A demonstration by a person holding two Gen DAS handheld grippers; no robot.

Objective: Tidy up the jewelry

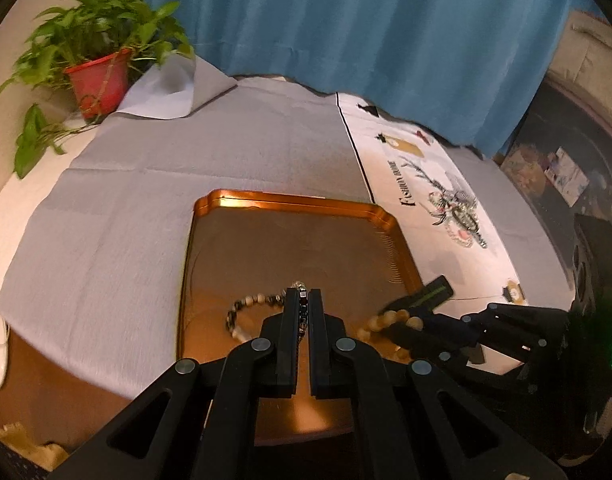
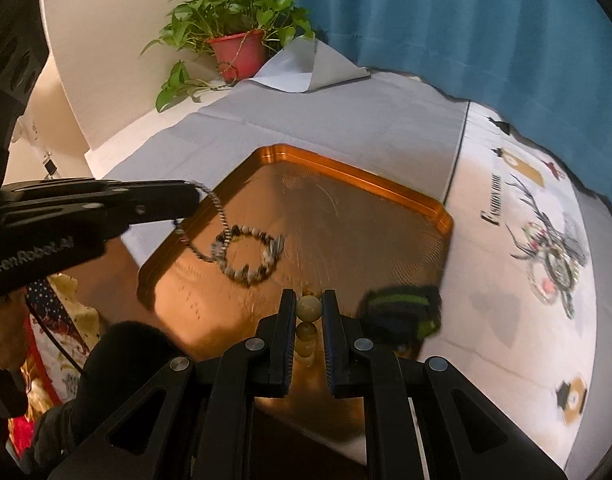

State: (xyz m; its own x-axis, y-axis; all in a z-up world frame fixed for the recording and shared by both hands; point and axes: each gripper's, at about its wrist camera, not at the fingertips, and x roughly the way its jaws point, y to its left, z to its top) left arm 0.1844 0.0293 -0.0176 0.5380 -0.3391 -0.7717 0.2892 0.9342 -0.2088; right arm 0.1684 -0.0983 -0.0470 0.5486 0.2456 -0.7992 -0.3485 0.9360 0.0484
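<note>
Both tongs clamp bracelets: left (image 1: 303,294) chain bracelet (image 2: 218,216), right (image 2: 309,296) bead bracelet (image 2: 309,308).

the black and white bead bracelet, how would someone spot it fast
Find the copper tray on the grey cloth. The black and white bead bracelet lies as a ring inside it. Unlike the cream bead string nearby, its small beads alternate dark and pale.

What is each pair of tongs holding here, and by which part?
Left tongs: metal chain, pinched near one end. Right tongs: pale bead bracelet, clamped on one bead.
</note>
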